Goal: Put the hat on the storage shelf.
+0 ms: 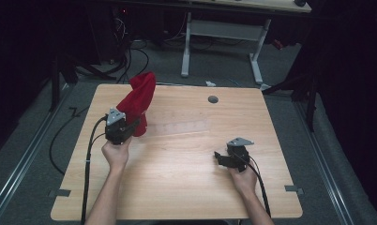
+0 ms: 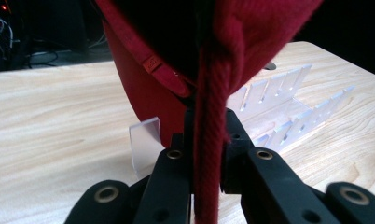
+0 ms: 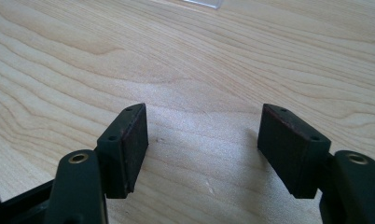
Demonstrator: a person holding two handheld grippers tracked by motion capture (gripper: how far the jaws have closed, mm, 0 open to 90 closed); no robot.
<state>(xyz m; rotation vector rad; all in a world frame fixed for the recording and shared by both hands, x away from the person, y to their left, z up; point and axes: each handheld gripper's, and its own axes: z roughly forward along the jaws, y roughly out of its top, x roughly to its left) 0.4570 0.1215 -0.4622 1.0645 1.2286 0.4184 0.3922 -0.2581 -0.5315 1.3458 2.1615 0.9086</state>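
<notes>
No text, brand, number or sign can be read anywhere; a small tag (image 2: 151, 64) sewn on the red cloth (image 1: 139, 101) is too blurred to make out.

The table (image 1: 177, 154) is lit from above while the surroundings are left dark; soft shadows are cast, and the closest cloth (image 2: 251, 28) is blurred.

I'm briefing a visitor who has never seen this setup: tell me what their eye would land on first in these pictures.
The red cloth stands out first: it rises in a tall bunch at the left of the wooden table, pinched in the shut jaws of the left gripper. Just right of it lies a clear slotted plastic rack, faint against the wood. Nearer the right front, the right gripper rests low with jaws wide open over bare tabletop.
</notes>
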